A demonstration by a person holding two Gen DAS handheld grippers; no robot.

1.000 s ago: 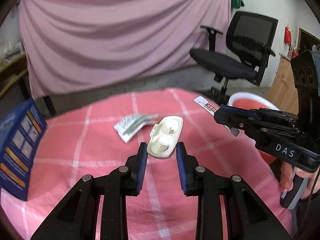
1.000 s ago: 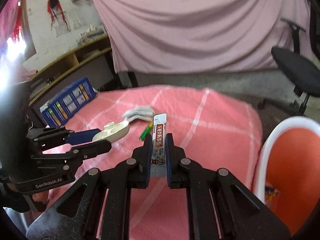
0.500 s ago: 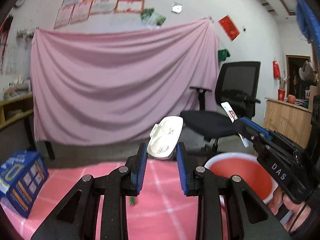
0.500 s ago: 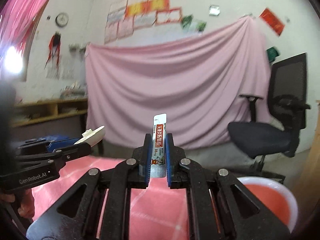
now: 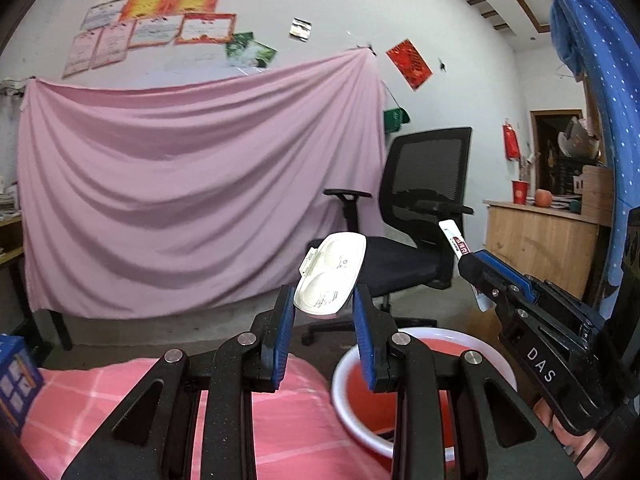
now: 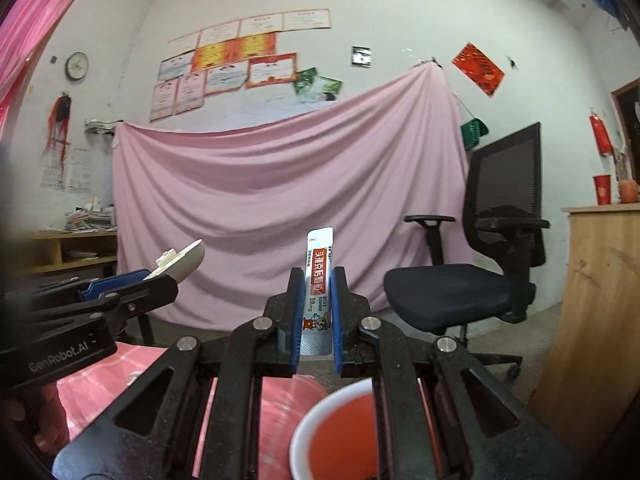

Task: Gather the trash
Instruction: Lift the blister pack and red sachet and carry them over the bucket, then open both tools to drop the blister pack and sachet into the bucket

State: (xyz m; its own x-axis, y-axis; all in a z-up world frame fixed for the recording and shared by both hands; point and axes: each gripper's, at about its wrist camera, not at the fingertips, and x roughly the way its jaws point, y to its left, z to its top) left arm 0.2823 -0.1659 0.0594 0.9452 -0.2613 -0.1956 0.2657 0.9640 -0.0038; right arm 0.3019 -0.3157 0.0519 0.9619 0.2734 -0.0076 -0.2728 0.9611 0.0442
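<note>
Two pieces of trash are in my grip, neither binned yet. My left gripper (image 5: 324, 322) pinches the lower end of a white plastic case (image 5: 331, 274), held in the air above the near edge of the red bin (image 5: 420, 336). My right gripper (image 6: 316, 316) is clamped on a silver sachet (image 6: 319, 276) standing upright, with the bin below and just ahead (its inside is mostly hidden). What's left, I judge: carry both over the rim and release.
</note>
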